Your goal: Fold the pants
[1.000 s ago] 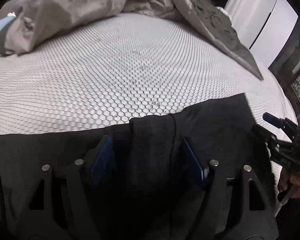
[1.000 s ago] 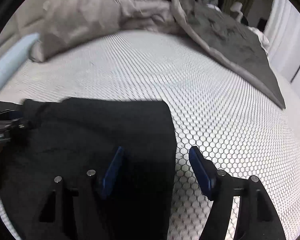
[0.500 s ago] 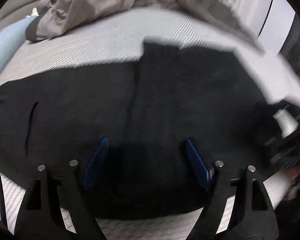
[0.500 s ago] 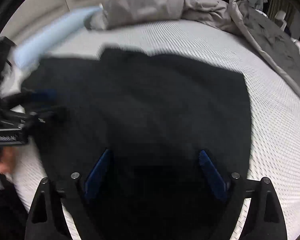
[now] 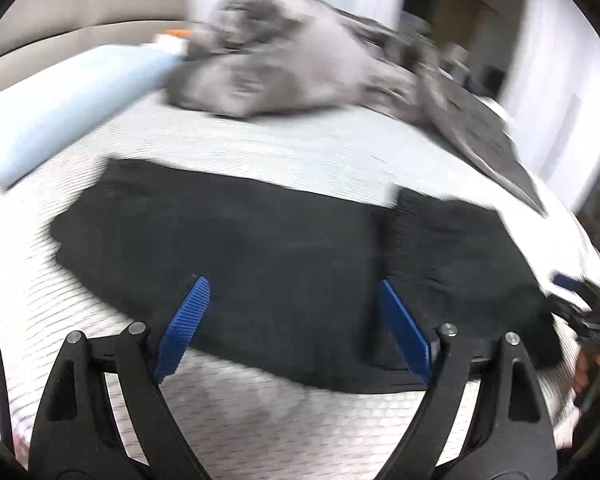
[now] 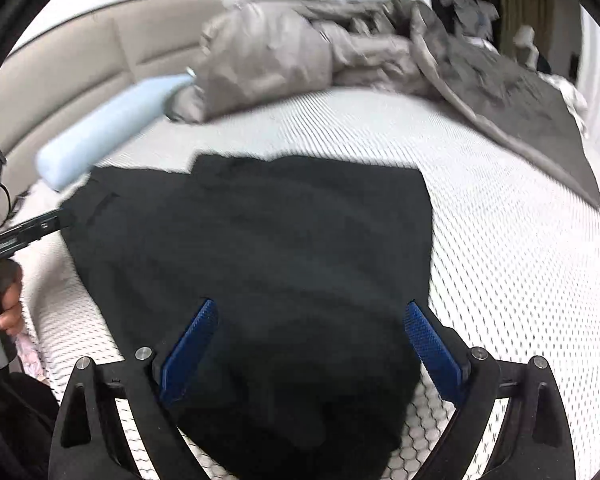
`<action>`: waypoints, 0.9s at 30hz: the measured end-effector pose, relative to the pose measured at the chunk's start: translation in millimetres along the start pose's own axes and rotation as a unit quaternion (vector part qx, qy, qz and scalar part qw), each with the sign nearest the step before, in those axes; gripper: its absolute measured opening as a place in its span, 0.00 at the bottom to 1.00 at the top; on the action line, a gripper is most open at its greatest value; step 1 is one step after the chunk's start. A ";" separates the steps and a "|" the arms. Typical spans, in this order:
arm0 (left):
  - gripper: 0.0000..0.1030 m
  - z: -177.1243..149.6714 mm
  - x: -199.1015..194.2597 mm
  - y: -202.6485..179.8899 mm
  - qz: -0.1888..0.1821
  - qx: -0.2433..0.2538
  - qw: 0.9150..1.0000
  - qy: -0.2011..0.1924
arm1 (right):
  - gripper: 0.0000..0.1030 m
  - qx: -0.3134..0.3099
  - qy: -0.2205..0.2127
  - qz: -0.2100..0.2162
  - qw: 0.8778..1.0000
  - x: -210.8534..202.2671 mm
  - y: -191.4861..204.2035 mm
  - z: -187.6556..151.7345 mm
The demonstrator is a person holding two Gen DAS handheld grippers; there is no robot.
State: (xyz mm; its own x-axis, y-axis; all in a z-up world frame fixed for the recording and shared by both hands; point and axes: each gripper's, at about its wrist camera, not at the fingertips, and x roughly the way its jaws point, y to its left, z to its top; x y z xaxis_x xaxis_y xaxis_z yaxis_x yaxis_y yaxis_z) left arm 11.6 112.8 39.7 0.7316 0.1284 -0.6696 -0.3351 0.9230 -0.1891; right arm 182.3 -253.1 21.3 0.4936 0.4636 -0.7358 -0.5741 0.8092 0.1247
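Observation:
The black pants (image 5: 284, 264) lie flat and folded on the white honeycomb mattress (image 5: 260, 432), also in the right wrist view (image 6: 268, 256). My left gripper (image 5: 296, 320) is open and empty, raised above the near edge of the pants. My right gripper (image 6: 312, 344) is open and empty, above the pants' near right part. The right gripper also shows at the right edge of the left view (image 5: 580, 312); the left gripper shows at the left edge of the right view (image 6: 16, 236).
A crumpled grey duvet (image 6: 300, 52) lies at the back of the bed, its dark side (image 6: 520, 108) trailing right. A light blue pillow (image 6: 104, 128) lies at the back left by the beige headboard (image 6: 80, 60). The mattress (image 6: 520, 280) stretches right of the pants.
Both grippers have pulled back and up from the pants, so the whole folded garment now shows. Both stayed open with nothing held.

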 end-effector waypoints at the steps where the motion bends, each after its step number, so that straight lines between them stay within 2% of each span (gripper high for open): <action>1: 0.82 -3.2 -1.8 17.3 0.013 -0.027 1.000 0.000 | 0.95 -0.002 -0.003 0.003 1.000 1.7 -1.1 3.1; 4: 0.82 -5.7 11.6 57.6 0.033 -0.095 0.995 0.020 | 0.95 -0.001 0.004 0.004 1.000 1.8 5.2 -1.9; 6: 0.82 -7.4 29.2 87.2 0.042 -0.159 0.985 0.048 | 0.95 0.000 0.010 0.001 1.000 4.6 4.1 -3.7; 7: 0.82 -10.2 35.6 100.9 0.027 -0.197 0.978 0.060 | 0.95 0.000 0.011 -0.001 1.000 5.7 4.7 -5.3; 10: 0.82 -10.0 48.3 125.1 0.000 -0.255 0.965 0.055 | 0.95 0.003 0.006 0.003 1.000 2.3 3.9 -5.8; 13: 0.77 -7.7 56.8 139.9 0.020 -0.293 0.955 0.045 | 0.95 0.006 0.000 0.008 1.000 -3.3 1.5 -6.2; 14: 0.74 -6.2 61.4 141.0 0.026 -0.293 0.955 0.042 | 0.95 0.006 -0.001 0.008 1.000 -3.8 1.5 -6.1; 16: 0.62 -2.9 68.2 140.8 0.047 -0.284 0.957 0.039 | 0.95 0.006 -0.002 0.007 1.000 -4.4 0.7 -6.4; 18: 0.32 -2.1 73.5 143.3 0.059 -0.283 0.957 0.036 | 0.95 0.008 -0.001 0.006 1.000 -4.3 -0.9 -7.2; 19: 0.23 0.3 76.3 145.0 0.062 -0.285 0.956 0.036 | 0.95 0.008 -0.001 0.004 1.000 -4.2 -2.0 -7.5; 20: 0.09 1.3 78.5 147.7 0.063 -0.289 0.955 0.032 | 0.95 0.010 -0.001 0.003 1.000 -3.9 -3.2 -7.6; 22: 0.03 6.8 74.9 144.9 0.059 -0.280 0.958 0.016 | 0.95 0.014 0.000 0.002 1.000 -3.6 -6.1 -7.7; 24: 0.01 17.4 61.9 130.6 0.060 -0.248 0.967 -0.012 | 0.95 0.019 0.000 0.002 1.000 -3.6 -9.4 -8.0; 27: 0.00 35.7 26.7 88.4 0.040 -0.188 0.979 -0.067 | 0.95 0.026 -0.002 -0.001 1.000 -3.7 -14.2 -7.6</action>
State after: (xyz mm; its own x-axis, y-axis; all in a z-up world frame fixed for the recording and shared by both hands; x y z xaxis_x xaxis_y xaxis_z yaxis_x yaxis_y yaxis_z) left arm 22.7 210.8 30.7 0.7563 0.2652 -0.5980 -0.5720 0.7117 -0.4078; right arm 183.7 -269.0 17.2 0.4969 0.4636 -0.7336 -0.5388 0.8275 0.1581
